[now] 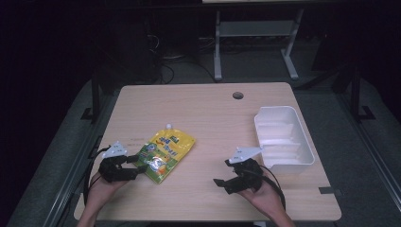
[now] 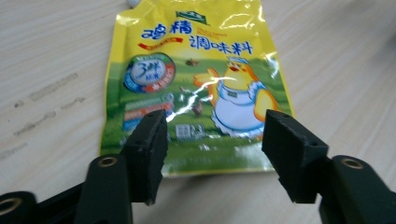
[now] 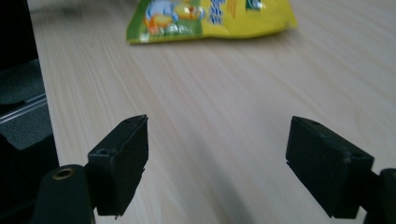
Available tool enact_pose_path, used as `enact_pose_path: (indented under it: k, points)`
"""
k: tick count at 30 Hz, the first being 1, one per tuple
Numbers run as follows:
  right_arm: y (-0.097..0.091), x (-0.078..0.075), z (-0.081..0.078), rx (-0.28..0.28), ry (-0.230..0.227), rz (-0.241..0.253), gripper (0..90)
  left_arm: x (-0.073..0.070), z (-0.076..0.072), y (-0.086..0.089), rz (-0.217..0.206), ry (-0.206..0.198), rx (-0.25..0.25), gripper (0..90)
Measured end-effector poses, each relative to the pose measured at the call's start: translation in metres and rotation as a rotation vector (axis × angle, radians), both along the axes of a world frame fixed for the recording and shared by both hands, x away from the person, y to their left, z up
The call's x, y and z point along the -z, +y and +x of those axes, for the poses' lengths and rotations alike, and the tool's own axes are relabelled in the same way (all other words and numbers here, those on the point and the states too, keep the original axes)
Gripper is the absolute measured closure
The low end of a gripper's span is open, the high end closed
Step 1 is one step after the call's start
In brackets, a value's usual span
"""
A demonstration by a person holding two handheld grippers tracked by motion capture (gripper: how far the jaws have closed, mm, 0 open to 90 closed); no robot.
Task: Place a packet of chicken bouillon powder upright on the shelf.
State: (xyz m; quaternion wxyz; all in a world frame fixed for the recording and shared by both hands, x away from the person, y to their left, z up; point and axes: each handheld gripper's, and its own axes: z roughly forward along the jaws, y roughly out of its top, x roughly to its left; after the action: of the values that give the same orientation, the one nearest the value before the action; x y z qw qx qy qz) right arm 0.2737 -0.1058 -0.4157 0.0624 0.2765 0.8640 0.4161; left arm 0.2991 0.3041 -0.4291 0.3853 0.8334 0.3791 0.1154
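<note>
Near the desk's [image 1: 203, 101] front-left corner, the left gripper [image 1: 135, 166] is hovering wide open and empty astride the pouch's [image 1: 165, 151] bottom edge – a slick film that could slip the jaws – while the right gripper [image 1: 226, 176], also spread empty, is waiting beside the bin [image 1: 283, 161].

Black claws [image 1: 136, 165], brass-ringed screw holes

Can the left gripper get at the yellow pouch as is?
Probably yes: the left gripper is open, its jaws straddling the bottom edge of the yellow pouch, nothing between them.
</note>
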Motion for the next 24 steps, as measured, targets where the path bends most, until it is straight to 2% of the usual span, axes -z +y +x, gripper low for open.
enact_pose_path:
  k: [1, 4, 5, 7, 8, 9, 10, 13, 14, 17, 20, 21, 24]
  points:
    - [0.0, 0.0, 0.0, 0.0, 0.0, 0.0, 20.5, 0.0, 0.0, 0.0, 0.0, 0.0, 0.0, 43.2]
    - [0.018, -0.01, 0.014, -0.013, 0.005, -0.003, 20.5, -0.003, 0.008, -0.004, -0.019, 0.0, -0.01, 47.3]
    - [0.03, -0.016, 0.024, -0.02, 0.003, -0.018, 20.5, -0.004, 0.01, -0.006, -0.005, -0.011, -0.011, 53.1]
    - [0.036, -0.018, 0.03, -0.029, 0.006, -0.022, 20.5, -0.004, 0.011, -0.007, 0.002, -0.012, -0.012, 58.6]
    - [0.048, -0.023, 0.043, -0.024, 0.015, -0.035, 20.5, -0.001, 0.011, -0.008, 0.022, -0.003, -0.013, 61.2]
    - [0.054, -0.025, 0.049, -0.024, 0.019, -0.037, 20.7, -0.001, 0.011, -0.008, 0.022, -0.003, -0.013, 63.9]
    - [0.054, -0.025, 0.049, -0.024, 0.019, -0.037, 20.7, 0.002, 0.012, -0.007, 0.028, -0.001, -0.014, 63.9]
    - [0.076, -0.031, 0.077, -0.015, 0.042, -0.064, 21.0, 0.007, 0.015, -0.003, 0.028, 0.021, -0.016, 70.6]
    - [0.076, -0.031, 0.077, -0.015, 0.042, -0.064, 21.0, 0.008, 0.016, -0.002, 0.022, 0.024, -0.019, 70.6]
    - [0.095, -0.032, 0.098, -0.011, 0.052, -0.097, 21.7, 0.011, 0.017, 0.001, 0.02, 0.031, -0.03, 74.9]
    - [0.106, -0.029, 0.115, 0.006, 0.068, -0.126, 22.8, 0.013, 0.018, 0.001, 0.039, 0.033, -0.026, 76.7]
    - [0.106, -0.029, 0.115, 0.006, 0.068, -0.126, 22.8, 0.013, 0.018, 0.001, 0.039, 0.033, -0.026, 76.8]
    - [0.113, -0.02, 0.133, 0.041, 0.1, -0.132, 25.0, 0.016, 0.019, -0.001, 0.059, 0.039, -0.021, 76.8]
